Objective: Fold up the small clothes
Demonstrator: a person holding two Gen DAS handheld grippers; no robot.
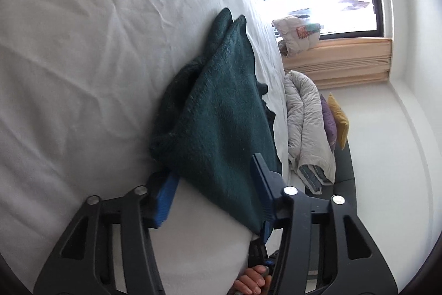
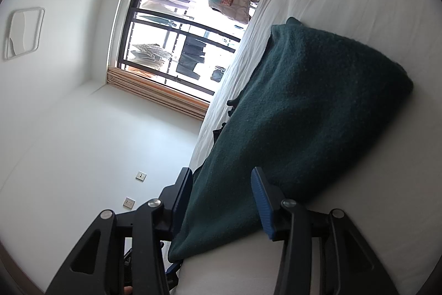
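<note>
We see the green cloth (image 1: 218,112) on the bed (image 1: 83,46), its near edge hidden between both tongs. Left tongs (image 1: 212,192) and right tongs (image 2: 223,201) stand half open around it; grip unclear.

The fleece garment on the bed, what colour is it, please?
Dark green fleece garment, clearest in the right wrist view.

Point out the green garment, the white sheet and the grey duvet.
green garment (image 1: 221,112), left wrist view, middle of its top layer
white sheet (image 1: 83,46), left wrist view, bare wrinkled area
grey duvet (image 1: 304,123), left wrist view, bundled middle
</note>
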